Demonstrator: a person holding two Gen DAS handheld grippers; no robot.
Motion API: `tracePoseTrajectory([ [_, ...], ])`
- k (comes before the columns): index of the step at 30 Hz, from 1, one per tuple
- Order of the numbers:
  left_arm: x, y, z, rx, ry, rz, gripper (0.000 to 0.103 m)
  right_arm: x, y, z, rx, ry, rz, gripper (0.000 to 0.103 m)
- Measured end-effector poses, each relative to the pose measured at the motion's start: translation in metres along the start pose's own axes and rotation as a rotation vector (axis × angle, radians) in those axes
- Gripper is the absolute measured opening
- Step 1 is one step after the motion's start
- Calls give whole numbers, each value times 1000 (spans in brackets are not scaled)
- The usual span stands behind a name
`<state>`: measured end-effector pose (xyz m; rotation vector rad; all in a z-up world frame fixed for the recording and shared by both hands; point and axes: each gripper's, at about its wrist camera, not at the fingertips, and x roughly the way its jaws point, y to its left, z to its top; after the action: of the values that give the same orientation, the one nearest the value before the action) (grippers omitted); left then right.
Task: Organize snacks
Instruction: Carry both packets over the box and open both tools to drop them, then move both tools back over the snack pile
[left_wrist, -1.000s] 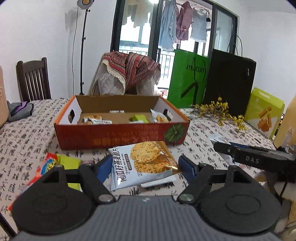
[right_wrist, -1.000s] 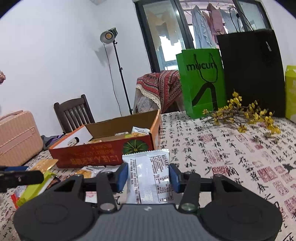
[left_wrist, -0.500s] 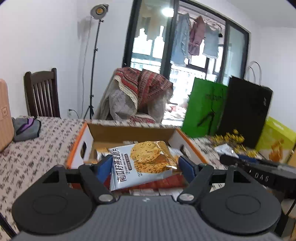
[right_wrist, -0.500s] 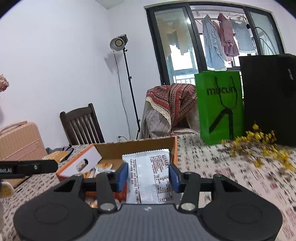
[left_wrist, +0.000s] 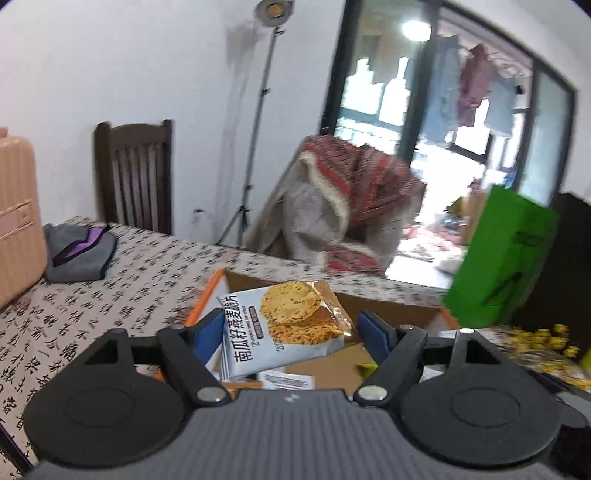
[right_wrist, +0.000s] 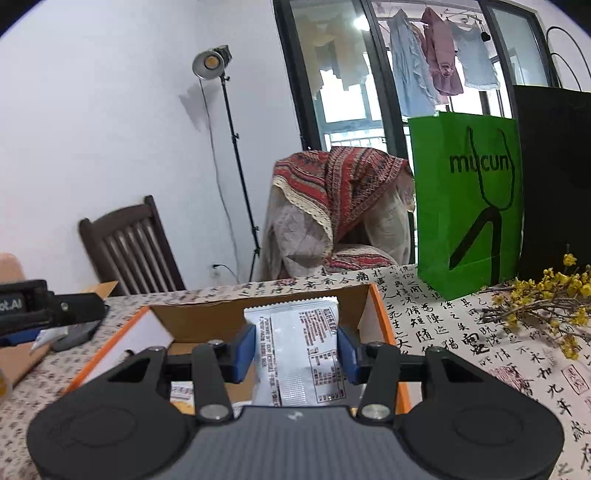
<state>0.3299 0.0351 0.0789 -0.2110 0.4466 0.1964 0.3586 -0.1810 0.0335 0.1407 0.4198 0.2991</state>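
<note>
My left gripper (left_wrist: 291, 330) is shut on a grey oat-cookie packet (left_wrist: 284, 325) and holds it above the near left part of an open cardboard box with orange edges (left_wrist: 391, 306). My right gripper (right_wrist: 295, 350) is shut on a white snack packet (right_wrist: 299, 354), back side showing, and holds it above the same box (right_wrist: 380, 314). A few small packets lie on the box floor (left_wrist: 286, 380). The left gripper's arm (right_wrist: 44, 308) shows at the left edge of the right wrist view.
The table has a cloth with calligraphy print (right_wrist: 436, 325). A green paper bag (right_wrist: 469, 199) and a black bag (right_wrist: 554, 177) stand at the back right, with yellow flower twigs (right_wrist: 543, 302) before them. A grey pouch (left_wrist: 79, 253) and a pink suitcase (left_wrist: 16, 221) are left.
Both grippers have risen and moved forward from the table in front of the box to above it, each still holding its packet. The left view has turned left.
</note>
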Motion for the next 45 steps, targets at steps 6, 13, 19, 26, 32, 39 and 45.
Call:
tracePoseTrajectory([
  [6,24,14,-12,-1,41,42,79,23,12,-11,-52,58,-11,52],
  [13,4,25,-12,-42,-32,9,103,12,-3,-10,-23,50,9,102],
  [19,-18,32,-18,-16,-29,-28,103,-14,-18,-14,5,49,45,103],
  [26,-65,45,-38,19,-27,-145,103,-66,-25,-28,-57,52,67,103],
  [32,-97,66,-66,27,-13,-196,103,-114,-25,-58,-155,65,69,103],
  [39,-116,89,-104,22,20,-184,103,-139,-35,-91,-131,88,53,103],
  [45,-113,107,-127,-16,24,-160,103,-129,-46,-112,-86,105,59,103],
])
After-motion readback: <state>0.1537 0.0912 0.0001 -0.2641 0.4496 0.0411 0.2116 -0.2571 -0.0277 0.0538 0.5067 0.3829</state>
